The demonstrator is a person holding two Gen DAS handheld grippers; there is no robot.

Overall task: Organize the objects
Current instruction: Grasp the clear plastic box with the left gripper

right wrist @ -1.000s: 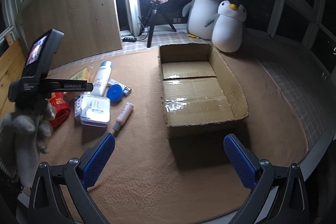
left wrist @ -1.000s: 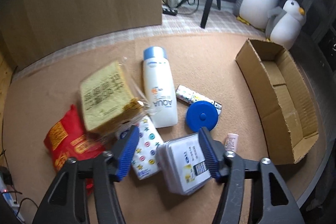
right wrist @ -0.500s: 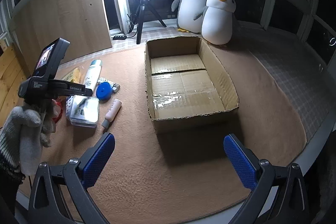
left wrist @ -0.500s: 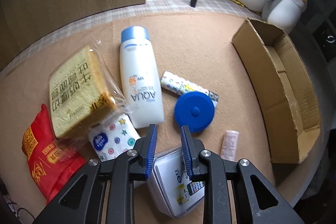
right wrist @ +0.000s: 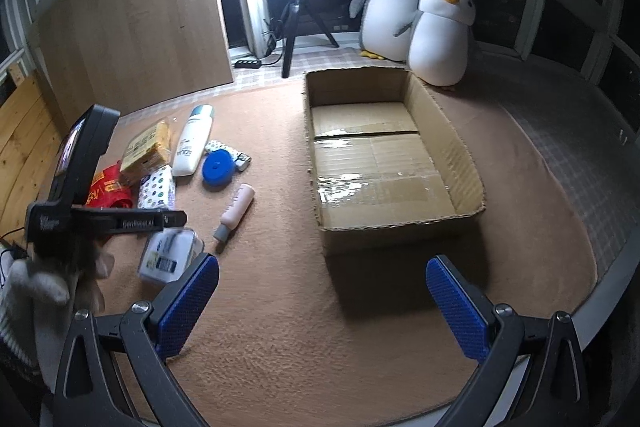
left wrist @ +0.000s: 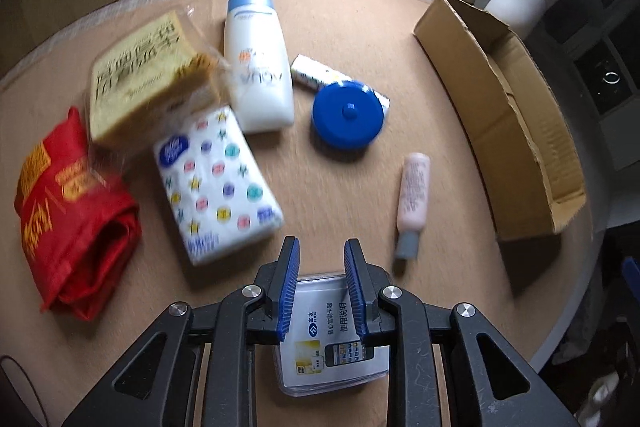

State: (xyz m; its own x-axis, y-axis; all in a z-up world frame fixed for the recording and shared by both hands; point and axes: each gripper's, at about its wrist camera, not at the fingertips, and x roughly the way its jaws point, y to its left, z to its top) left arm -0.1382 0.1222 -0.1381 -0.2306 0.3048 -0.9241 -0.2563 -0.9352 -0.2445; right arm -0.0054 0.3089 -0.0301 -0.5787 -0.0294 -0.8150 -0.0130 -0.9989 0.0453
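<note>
My left gripper is shut on a clear plastic box with a printed card inside, held above the carpet; it also shows in the right wrist view. On the carpet lie a white AQUA bottle, a blue round lid, a pink tube, a dotted tissue pack, wrapped bread and a red bag. The open cardboard box is empty. My right gripper is open and empty in front of the box.
Two plush penguins stand behind the cardboard box. A ring light on a tripod stands at the back, beside a wooden panel. A small patterned tube lies behind the blue lid.
My left gripper closed on the clear plastic box and lifted it back off the pile. The right gripper stayed open and shifted slightly.
</note>
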